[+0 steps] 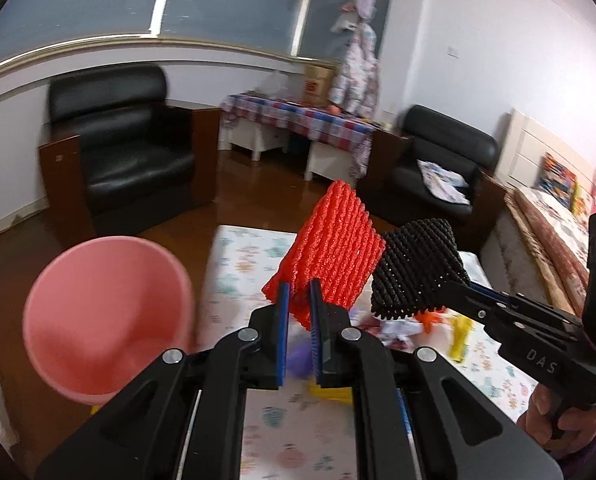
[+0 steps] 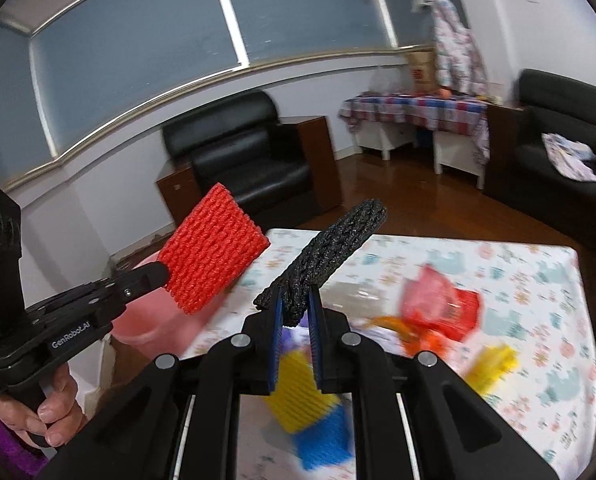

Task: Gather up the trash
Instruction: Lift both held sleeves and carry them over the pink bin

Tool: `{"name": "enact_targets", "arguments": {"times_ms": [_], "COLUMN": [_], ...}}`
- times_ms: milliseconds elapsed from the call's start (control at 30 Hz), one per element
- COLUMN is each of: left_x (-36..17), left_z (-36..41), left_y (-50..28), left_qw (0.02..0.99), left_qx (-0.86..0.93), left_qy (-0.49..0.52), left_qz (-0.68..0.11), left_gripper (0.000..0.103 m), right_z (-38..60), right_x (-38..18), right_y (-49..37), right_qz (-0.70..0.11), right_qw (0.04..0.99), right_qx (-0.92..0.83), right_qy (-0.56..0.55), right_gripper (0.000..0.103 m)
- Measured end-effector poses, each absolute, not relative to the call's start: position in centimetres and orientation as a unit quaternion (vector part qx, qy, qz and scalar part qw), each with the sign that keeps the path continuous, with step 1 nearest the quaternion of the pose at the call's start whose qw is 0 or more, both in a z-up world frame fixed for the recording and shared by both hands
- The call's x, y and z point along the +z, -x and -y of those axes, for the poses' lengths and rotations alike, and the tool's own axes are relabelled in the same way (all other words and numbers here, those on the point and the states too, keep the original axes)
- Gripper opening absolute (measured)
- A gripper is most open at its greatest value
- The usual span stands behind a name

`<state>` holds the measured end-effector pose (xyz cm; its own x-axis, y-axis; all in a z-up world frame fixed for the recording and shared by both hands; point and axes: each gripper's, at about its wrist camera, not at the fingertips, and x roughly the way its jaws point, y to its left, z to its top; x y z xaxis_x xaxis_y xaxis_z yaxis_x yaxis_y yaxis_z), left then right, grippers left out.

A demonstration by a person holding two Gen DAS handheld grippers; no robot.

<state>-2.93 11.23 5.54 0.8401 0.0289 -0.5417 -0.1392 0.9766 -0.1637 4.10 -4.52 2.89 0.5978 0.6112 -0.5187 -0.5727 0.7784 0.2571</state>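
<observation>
My left gripper (image 1: 300,294) is shut on a red foam net (image 1: 334,256) and holds it up above the patterned table (image 1: 257,264). It also shows in the right wrist view (image 2: 213,250). My right gripper (image 2: 295,308) is shut on a black foam net (image 2: 326,252), which shows beside the red one in the left wrist view (image 1: 418,268). A pink bin (image 1: 105,320) stands low to the left of the table; its rim shows in the right wrist view (image 2: 153,320). More trash lies on the table: a yellow net (image 2: 298,388), a blue net (image 2: 326,440), a red bag (image 2: 438,300).
Black armchairs (image 1: 125,152) (image 1: 438,168) stand on the wooden floor beyond the table. A side table with a checked cloth (image 1: 298,120) is against the far wall. A bed (image 1: 558,224) lies to the right.
</observation>
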Motion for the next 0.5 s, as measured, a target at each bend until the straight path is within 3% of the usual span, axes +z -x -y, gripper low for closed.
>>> {"name": "enact_targets", "arguments": {"times_ms": [500], "left_x": [4.4], "left_z": [-20.2], "left_y": [6.7], "left_qw": [0.933], "left_qx": [0.188], "left_qy": [0.120], "left_qz": [-0.284], "left_gripper": [0.009], "right_z": [-8.5], "right_x": [2.9], "right_y": [-3.8], "right_qz": [-0.305], "right_qw": [0.847], "right_qx": [0.434], "right_qy": [0.025], "right_gripper": [0.012]}}
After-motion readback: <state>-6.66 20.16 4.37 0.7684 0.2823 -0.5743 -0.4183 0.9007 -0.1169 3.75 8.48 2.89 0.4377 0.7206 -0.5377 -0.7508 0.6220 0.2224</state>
